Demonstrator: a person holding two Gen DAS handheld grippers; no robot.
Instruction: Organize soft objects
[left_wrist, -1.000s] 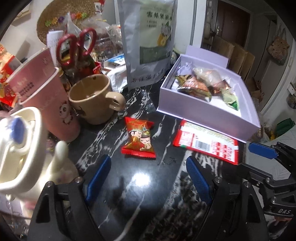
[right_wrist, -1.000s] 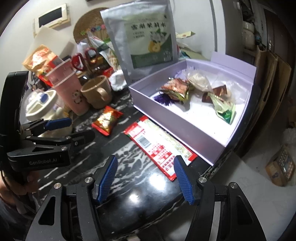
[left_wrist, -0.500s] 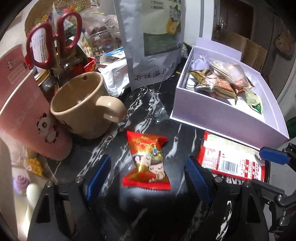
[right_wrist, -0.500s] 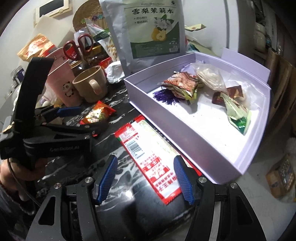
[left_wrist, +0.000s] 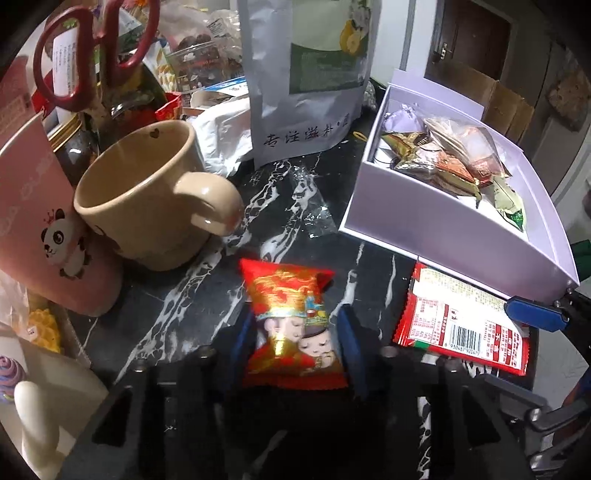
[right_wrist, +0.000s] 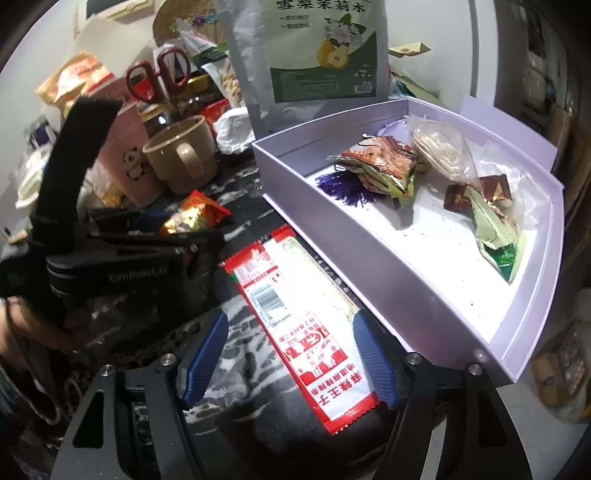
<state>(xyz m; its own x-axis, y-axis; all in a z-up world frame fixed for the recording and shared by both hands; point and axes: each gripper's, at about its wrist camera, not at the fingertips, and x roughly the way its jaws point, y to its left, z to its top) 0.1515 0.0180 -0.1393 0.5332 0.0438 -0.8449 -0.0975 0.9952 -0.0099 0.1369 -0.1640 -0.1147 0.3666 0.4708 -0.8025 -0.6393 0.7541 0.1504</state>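
Left tongs (left_wrist: 295, 343) just closed on our puffy red candy pack (left_wrist: 291, 321); right tongs (right_wrist: 290, 360) widening around the limp, slippery strip packet (right_wrist: 295, 314), so we'd pinch mid-length.

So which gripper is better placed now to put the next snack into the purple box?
Probably the left gripper: it has just closed on the red candy packet. The right gripper only straddles the long red packet, open.
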